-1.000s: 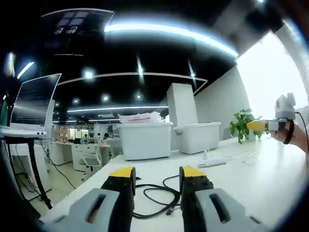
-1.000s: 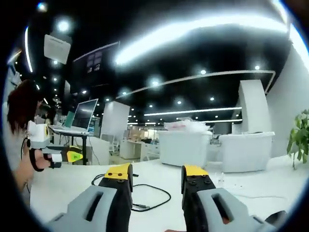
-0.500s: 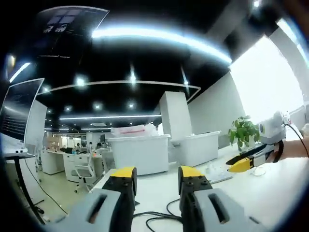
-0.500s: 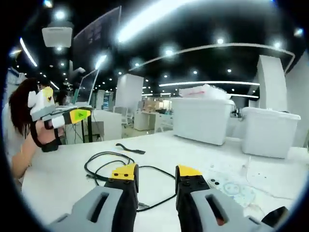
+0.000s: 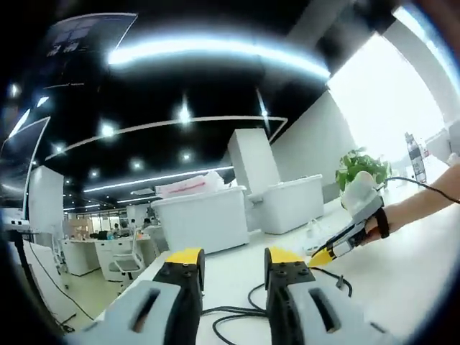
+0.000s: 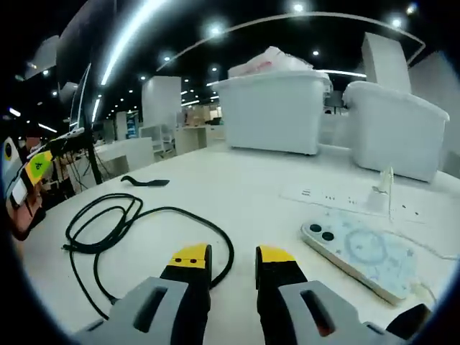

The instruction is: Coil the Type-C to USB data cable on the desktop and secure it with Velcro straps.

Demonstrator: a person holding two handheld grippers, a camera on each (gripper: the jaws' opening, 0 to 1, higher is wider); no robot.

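While the thin black data cable [image 6: 136, 223] lies loose and uncoiled on the white table [image 6: 237, 190], the right claw [image 6: 231, 253] hovers just over its nearest loop, jaws slightly parted and empty. The left claw [image 5: 227, 256] is likewise parted, holding nothing. Judging from this, pinch one cable end first, keeping clear of the pale patterned phone [image 6: 359, 250], with the dark Velcro strap [image 6: 146, 181] waiting beyond.

We logged, relative to the cable [image 6: 126, 230] on the desk [image 6: 237, 187]: strap [image 6: 145, 181] behind it, phone [image 6: 363, 251] to its right, two bins [image 6: 269, 111] farther behind.
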